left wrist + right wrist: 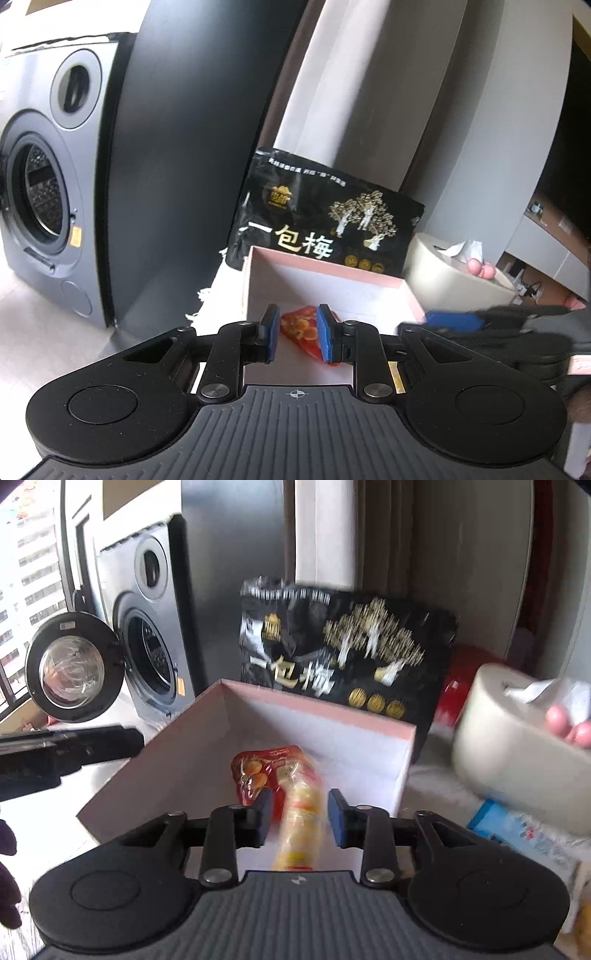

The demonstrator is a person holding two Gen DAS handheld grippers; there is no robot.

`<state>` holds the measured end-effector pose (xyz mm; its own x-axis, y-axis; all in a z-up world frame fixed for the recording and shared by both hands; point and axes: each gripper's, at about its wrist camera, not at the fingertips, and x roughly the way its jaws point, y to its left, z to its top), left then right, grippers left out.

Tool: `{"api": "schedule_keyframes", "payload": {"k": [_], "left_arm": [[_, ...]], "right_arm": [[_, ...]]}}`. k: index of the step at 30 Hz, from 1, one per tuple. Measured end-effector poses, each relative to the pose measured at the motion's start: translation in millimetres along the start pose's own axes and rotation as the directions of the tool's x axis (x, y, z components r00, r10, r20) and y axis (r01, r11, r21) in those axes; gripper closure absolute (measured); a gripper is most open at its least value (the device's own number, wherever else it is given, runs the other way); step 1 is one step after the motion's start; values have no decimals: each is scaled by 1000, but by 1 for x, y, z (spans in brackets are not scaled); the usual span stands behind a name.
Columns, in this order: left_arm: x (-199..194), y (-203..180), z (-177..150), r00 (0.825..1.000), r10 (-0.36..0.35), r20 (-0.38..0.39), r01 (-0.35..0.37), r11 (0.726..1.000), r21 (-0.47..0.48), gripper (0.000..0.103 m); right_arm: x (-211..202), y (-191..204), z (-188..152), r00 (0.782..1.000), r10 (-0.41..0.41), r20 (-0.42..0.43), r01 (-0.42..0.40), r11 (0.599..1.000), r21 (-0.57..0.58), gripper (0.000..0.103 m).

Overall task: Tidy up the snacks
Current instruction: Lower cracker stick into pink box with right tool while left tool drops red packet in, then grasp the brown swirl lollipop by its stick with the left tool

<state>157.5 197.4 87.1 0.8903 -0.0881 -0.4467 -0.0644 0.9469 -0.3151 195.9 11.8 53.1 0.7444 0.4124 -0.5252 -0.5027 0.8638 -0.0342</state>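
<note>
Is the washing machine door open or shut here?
Open: the round door is swung out to the left, leaving the drum exposed.

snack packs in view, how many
3: red packet lying in the pink box; yellow packet between the right gripper's fingers; black bag behind the box. More may be hidden.

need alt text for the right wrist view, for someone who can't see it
The right gripper is open above an open pink box, with a blurred red and yellow snack packet between its fingers; whether they touch it is unclear. A black snack bag stands behind the box, a washing machine with its door open is at left, and a tissue holder at right.
</note>
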Motion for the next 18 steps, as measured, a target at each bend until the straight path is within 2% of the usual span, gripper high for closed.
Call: {"api": "schedule_keyframes", "payload": {"k": [4, 8, 10, 11, 14, 16, 18], "left_arm": [[-8, -20, -1, 998, -52, 25, 52, 999, 0, 78], [-13, -56, -10, 989, -150, 15, 149, 987, 55, 78], [-10, -79, -21, 979, -203, -28, 205, 975, 88, 78], [-6, -92, -27, 972, -226, -61, 232, 967, 109, 78], [6, -134, -53, 941, -288, -180, 322, 924, 204, 78], [15, -161, -73, 931, -280, -235, 342, 895, 288, 75], [25, -181, -90, 933, -237, -270, 325, 876, 355, 75]], "right_arm": [[-33, -22, -4, 995, -70, 78, 73, 997, -35, 59], [-66, -65, -27, 977, -175, 124, 173, 985, 23, 42], [-77, -85, -45, 959, -257, 119, 254, 967, 35, 38], [-80, -94, -55, 958, -273, 85, 272, 962, 20, 38], [-85, -114, -83, 966, -259, -3, 259, 966, 20, 38], [-89, -120, -100, 967, -254, -27, 254, 967, 12, 38], [-95, -120, -115, 964, -265, -16, 265, 964, -2, 38]]}}
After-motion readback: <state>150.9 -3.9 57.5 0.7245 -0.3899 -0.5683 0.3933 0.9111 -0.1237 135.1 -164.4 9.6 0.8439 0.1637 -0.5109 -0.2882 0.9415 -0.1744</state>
